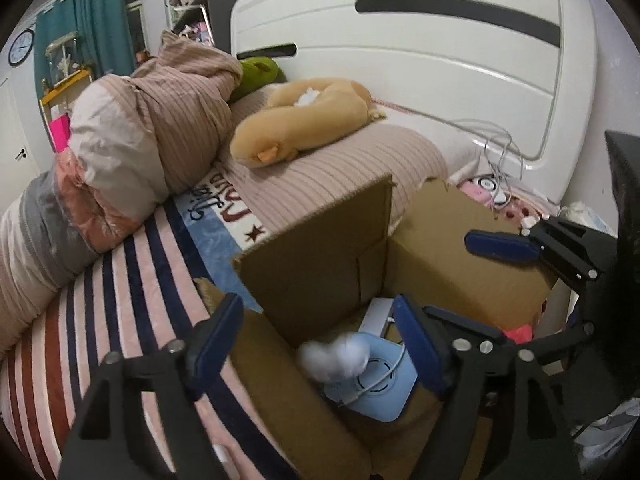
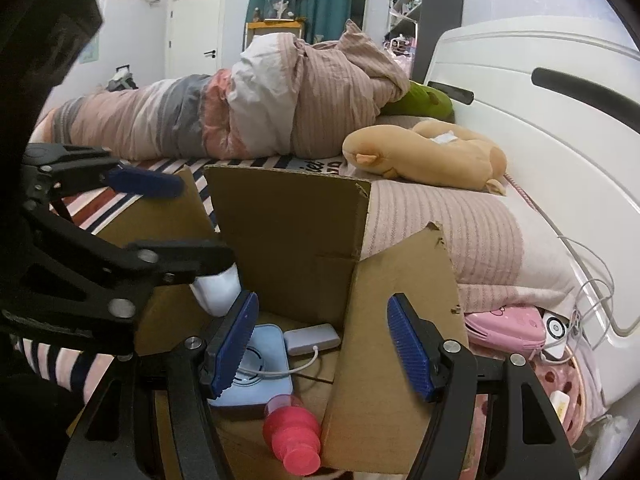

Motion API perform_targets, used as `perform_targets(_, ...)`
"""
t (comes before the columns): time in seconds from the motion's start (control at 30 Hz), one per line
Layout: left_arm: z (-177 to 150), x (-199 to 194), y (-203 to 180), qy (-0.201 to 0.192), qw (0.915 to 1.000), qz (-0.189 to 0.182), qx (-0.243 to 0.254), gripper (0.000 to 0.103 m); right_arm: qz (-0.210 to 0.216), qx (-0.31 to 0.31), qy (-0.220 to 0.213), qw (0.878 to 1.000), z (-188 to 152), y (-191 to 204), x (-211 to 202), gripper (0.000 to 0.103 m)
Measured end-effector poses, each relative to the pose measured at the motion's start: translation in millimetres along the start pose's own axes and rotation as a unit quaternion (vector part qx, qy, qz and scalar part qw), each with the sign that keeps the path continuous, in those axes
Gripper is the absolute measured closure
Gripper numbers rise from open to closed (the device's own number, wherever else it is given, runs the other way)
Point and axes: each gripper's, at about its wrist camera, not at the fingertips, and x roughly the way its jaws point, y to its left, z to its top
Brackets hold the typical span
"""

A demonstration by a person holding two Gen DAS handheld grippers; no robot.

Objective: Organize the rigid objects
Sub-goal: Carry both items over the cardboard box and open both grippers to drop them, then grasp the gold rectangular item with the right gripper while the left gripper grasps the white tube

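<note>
Both claws hang over the open cardboard box [image 2: 288, 216] beside the bed; the left claw [image 1: 318, 344] stands apart with a blurred white object [image 1: 334, 358] between its fingers above the box's pale blue device [image 2: 260, 360], seemingly being dropped in. The right claw [image 2: 320, 344] is apart and empty above the box's pink bottle [image 2: 294, 436]; next, probably, comes fetching another object.

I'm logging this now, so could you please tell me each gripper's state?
Left gripper: open; white object loose in the gap.
Right gripper: open, empty.
</note>
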Motion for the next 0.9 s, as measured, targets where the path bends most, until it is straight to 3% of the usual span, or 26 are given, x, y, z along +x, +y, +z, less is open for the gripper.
perform_targets(0.17,-6,-34,21,-0.032,0.9989,-0.006,-0.034,0.027,0.001,-0.004,-0.003,1.0,3,9,-10,0.038)
perform_targets(0.33,-30,-78,57,-0.063,0.9946,-0.008,-0.081,0.026,0.037,-0.007,-0.038,0.999,17,33,-32,0.038)
perform_targets(0.43,-59,-103,88,-0.071,0.9917,0.022,-0.105,0.024,0.072,-0.008,-0.064,0.995,28,58,-47,0.038)
perform_targets(0.53,-92,-114,116,-0.066,0.9882,0.052,-0.128,0.023,0.136,-0.018,-0.072,0.988,40,94,-54,0.038)
perform_targets(0.77,-176,-107,174,-0.038,0.9787,0.068,-0.19,0.023,0.221,-0.059,-0.013,0.973,38,180,-23,0.039)
perform_targets(0.9,-210,-82,189,-0.014,0.9766,0.049,-0.209,0.023,0.225,-0.067,0.047,0.971,12,213,14,0.039)
